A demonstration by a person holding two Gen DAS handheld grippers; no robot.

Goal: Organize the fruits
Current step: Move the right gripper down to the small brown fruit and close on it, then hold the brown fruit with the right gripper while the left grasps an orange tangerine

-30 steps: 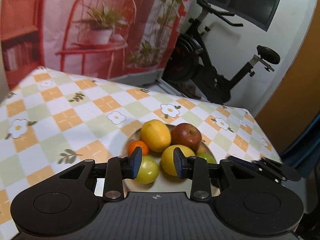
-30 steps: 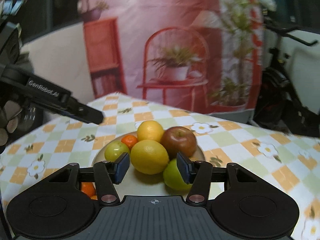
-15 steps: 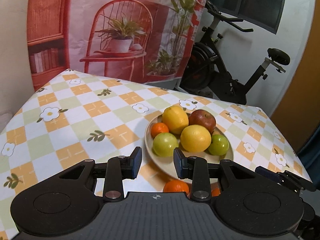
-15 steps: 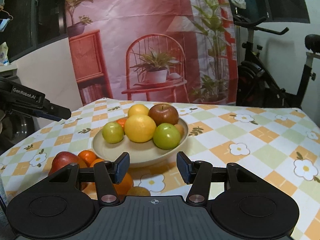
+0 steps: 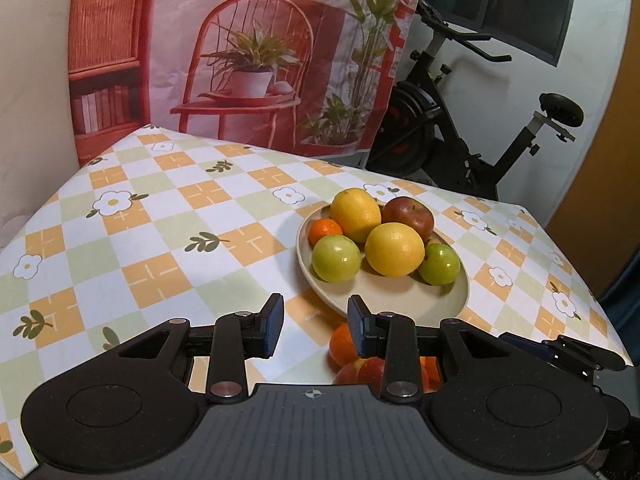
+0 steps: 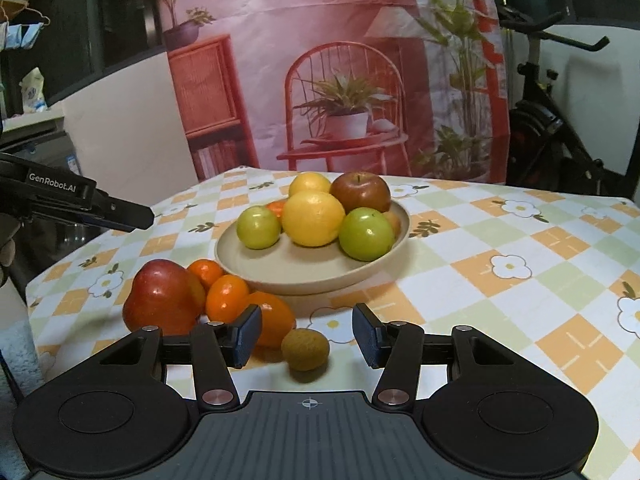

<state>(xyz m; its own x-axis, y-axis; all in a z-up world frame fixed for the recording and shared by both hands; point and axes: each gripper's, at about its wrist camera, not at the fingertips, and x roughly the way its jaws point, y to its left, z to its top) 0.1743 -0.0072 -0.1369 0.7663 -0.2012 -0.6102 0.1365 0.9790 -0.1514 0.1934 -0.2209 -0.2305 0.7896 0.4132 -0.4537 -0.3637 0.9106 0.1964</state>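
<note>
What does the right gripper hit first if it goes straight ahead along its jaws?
Most likely the small brown fruit lying on the tablecloth: it sits almost centred ahead of the right gripper, whose open jaws hold nothing. Depth is hard to judge in the fisheye view. The plate lies farther back.

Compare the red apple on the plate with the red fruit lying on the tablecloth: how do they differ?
The red apple sits on the beige plate, at the back behind the green and yellow fruits; the red fruit lies off the plate on the tablecloth, beside small oranges. The apple looks darker, brownish red; the other is brighter and glossier. The apple is round; the other looks pear-like. Both are untouched.
</note>
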